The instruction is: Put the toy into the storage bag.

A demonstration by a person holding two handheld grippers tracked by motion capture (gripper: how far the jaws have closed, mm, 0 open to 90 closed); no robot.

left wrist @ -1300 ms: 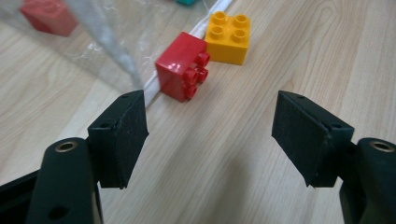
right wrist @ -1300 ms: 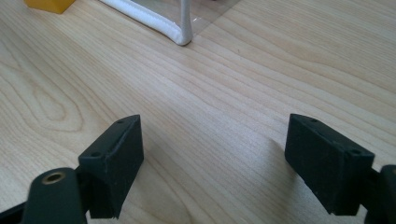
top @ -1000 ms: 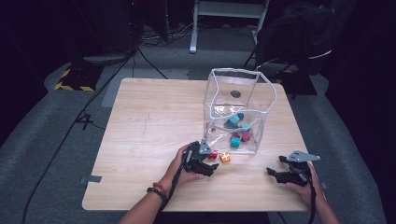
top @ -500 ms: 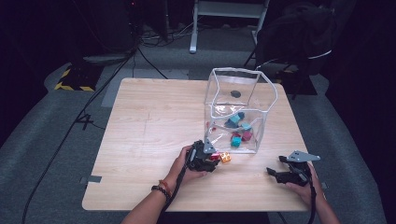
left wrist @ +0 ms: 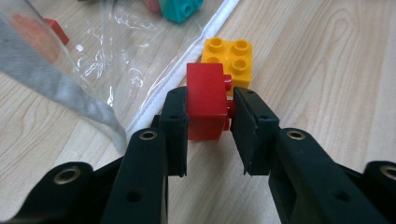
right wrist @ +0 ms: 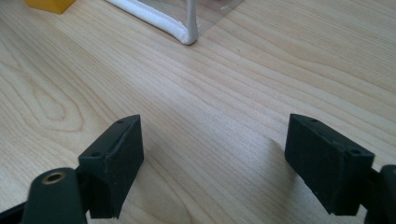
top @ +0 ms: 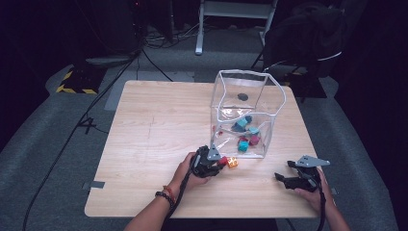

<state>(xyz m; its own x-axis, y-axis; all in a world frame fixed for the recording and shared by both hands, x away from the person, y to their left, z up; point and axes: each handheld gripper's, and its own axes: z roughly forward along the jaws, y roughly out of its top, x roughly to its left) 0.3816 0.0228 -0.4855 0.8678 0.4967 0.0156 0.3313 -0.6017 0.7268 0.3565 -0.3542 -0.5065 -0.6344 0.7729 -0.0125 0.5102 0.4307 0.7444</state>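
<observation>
Red brick: lies on its side on the counter, studs turned toward the right-hand finger as the left gripper view shows it; it sits just in front of the clear box's white-edged bottom rim.
Left gripper: its fingers have just been closing and now clench the red brick between them, one pad flat on the smooth face, the other against the studs.
Left gripper from above: held low over the counter near the front edge, tips pointing toward the box's front left corner, the red brick showing at the tips.
Yellow brick: studs up, flat on the counter, directly behind the red brick and touching or nearly touching it; in the high view it lies just beyond the gripper's tips.
Clear box: soft transparent walls with white piping, open at the top, standing on the right half of the counter; teal, blue and dark red bricks lie on its floor.
Right gripper: fingers spread wide, released, bare wood between them; it rests low at the counter's front right corner, well apart from the bricks.
Box corner in the right gripper view: white piping ahead of the open fingers.
</observation>
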